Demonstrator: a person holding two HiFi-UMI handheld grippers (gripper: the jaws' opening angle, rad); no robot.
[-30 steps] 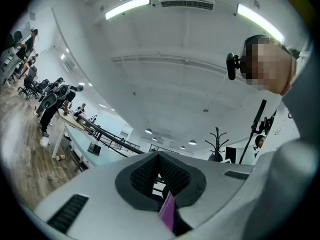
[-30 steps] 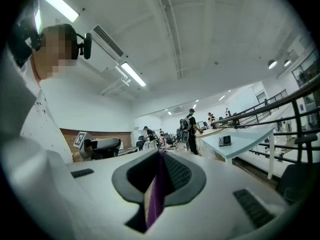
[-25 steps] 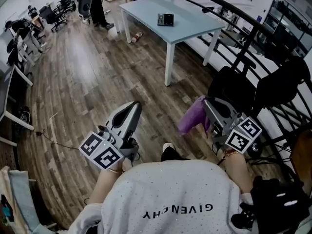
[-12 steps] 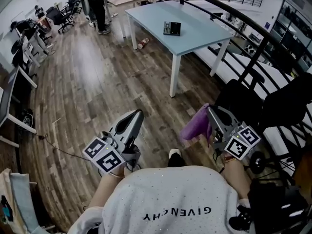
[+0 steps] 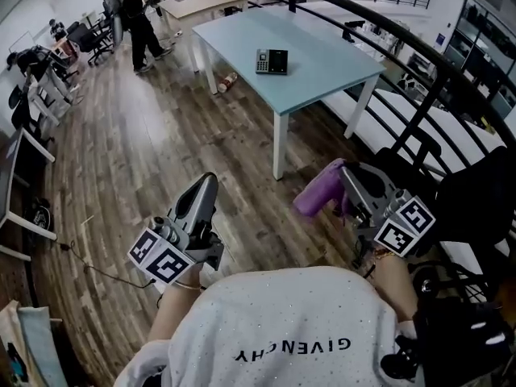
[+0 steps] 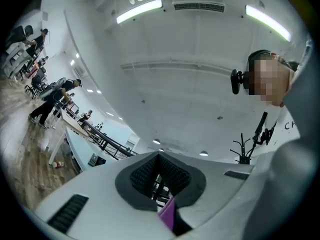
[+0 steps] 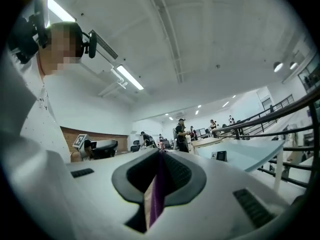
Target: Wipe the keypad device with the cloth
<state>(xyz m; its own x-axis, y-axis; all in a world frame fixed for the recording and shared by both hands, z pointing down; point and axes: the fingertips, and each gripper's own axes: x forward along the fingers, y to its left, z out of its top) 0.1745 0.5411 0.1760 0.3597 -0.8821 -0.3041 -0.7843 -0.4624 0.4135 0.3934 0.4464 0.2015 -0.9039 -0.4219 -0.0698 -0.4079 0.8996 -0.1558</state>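
The keypad device [image 5: 272,61], a small black and grey unit, lies on the light blue table [image 5: 322,63] far ahead; it also shows small in the left gripper view [image 6: 93,159] and the right gripper view [image 7: 218,155]. My right gripper [image 5: 345,176] is held at waist height, shut on a purple cloth [image 5: 318,192] that hangs out to its left. A strip of that cloth [image 7: 156,194] sits pinched between the pads. My left gripper [image 5: 207,182] is beside it, shut, with nothing seen in it in the head view. Both grippers are well short of the table.
A black railing [image 5: 419,79] curves along the right, with black chairs [image 5: 476,192] close by my right arm. A bottle [image 5: 227,81] lies on the wood floor by the table. A person [image 5: 133,14] stands at the back left near desks and office chairs. A cable [image 5: 89,236] lies at left.
The view has shifted as I move. My left gripper has drifted a little down and left. The person at the back has stepped left. The right gripper still holds the cloth.
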